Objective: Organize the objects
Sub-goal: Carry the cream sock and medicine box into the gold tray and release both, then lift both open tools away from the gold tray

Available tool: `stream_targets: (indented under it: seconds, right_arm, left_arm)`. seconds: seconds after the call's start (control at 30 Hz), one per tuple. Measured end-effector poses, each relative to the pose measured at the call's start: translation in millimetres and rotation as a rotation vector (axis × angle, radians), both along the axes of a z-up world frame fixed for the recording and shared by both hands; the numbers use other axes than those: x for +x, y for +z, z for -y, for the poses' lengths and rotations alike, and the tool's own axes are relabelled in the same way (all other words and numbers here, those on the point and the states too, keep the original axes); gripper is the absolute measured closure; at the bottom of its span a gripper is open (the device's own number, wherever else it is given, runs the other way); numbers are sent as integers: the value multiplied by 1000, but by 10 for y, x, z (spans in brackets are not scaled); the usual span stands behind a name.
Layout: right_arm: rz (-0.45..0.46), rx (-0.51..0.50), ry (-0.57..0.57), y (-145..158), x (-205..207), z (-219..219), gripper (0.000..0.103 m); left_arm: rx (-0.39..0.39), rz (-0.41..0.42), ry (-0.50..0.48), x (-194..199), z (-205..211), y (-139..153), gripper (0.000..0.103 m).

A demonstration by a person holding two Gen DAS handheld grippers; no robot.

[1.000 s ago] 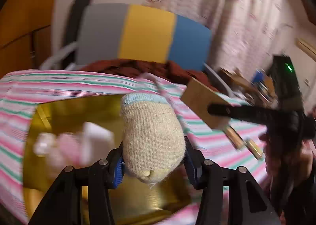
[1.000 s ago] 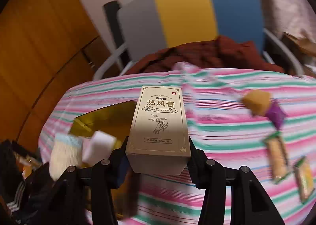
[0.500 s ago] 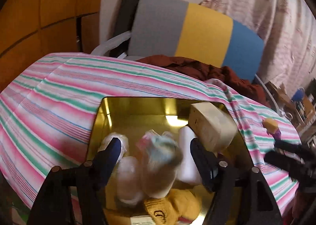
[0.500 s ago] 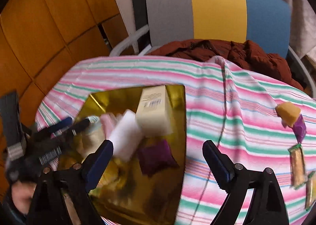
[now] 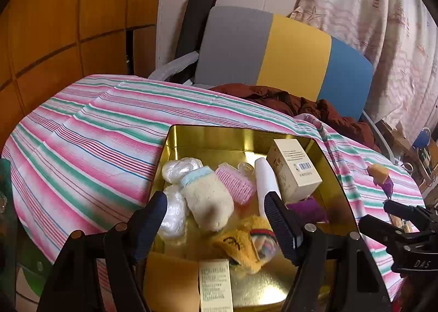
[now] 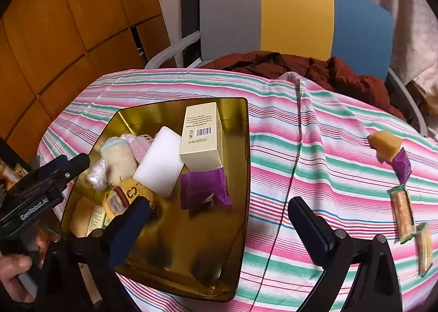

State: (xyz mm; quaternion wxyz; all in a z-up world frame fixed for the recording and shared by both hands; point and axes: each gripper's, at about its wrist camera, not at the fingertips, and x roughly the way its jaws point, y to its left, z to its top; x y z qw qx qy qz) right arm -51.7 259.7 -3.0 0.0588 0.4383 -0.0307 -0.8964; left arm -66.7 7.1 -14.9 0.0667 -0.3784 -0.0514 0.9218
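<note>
Our left claw [image 5: 215,219] and right claw [image 6: 219,225] gape empty; sock [image 5: 206,199] and box [image 6: 201,138] now lie in the gold tin [image 6: 242,175]; snacks [image 6: 402,213] wait at three o'clock.

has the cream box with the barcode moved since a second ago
Yes. It was clamped in the right gripper above the striped cloth; now the cream box lies inside the gold tin, resting against the white block.
</note>
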Motion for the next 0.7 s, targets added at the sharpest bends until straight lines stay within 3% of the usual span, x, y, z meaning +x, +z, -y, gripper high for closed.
stream_targets:
  seconds: [0.37, 0.7]
  right_arm:
    - [-97, 104, -18, 127, 291, 98, 0]
    - [-124, 156, -31, 108, 386, 137, 0]
  left_arm:
    - [-44, -43, -34, 256, -189, 99, 28]
    - [-40, -57, -72, 392, -330, 132, 28]
